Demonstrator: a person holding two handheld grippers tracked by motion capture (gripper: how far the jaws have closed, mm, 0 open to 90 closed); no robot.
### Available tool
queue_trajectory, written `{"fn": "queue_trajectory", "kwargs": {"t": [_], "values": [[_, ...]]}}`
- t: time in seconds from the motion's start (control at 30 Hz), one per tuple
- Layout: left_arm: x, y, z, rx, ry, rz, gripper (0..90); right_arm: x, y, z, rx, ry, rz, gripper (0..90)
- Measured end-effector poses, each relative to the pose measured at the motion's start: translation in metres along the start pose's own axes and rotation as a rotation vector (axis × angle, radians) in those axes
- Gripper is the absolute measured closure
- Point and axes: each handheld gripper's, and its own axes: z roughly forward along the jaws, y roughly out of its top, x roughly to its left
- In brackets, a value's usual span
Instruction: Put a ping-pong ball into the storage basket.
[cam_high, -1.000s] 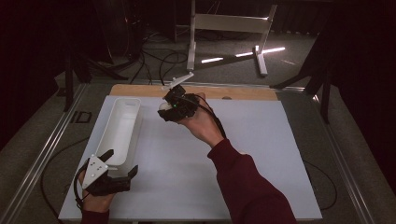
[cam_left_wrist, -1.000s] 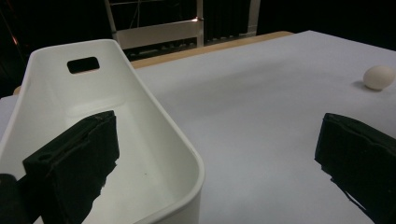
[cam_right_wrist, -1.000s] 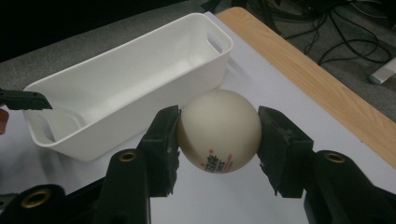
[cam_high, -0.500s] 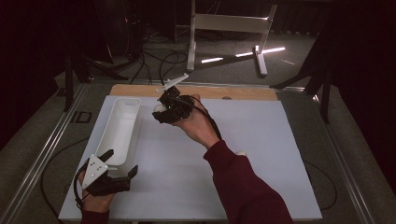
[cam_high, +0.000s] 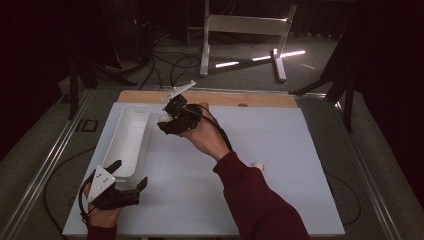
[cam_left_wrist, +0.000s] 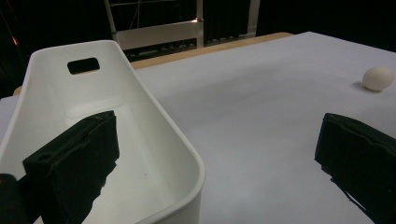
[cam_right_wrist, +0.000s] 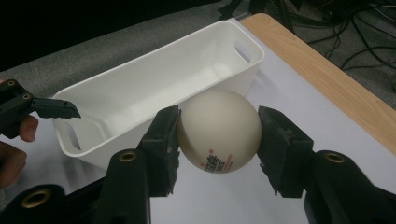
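right gripper | your fingers clamp the ball, just off the tub's far end | tub runs lengthwise ahead | left gripper fingers apart astride its near rim

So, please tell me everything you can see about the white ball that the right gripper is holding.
The ball is round, off-white and matte, like a table tennis ball, with small red print low on its side. The right gripper has it clamped between its two black fingers, one on each side, lifted clear of the white table sheet, beside the long side of the empty white bin. Nothing else touches it.
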Motion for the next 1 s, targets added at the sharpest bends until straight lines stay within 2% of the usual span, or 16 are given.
{"fn": "queue_trajectory", "kwargs": {"t": [1.0], "values": [[0.0,0.0,0.0,0.0,0.001,-0.002,0.2,0.019,0.006,0.021,0.002,0.04,-0.023,50.3]]}}
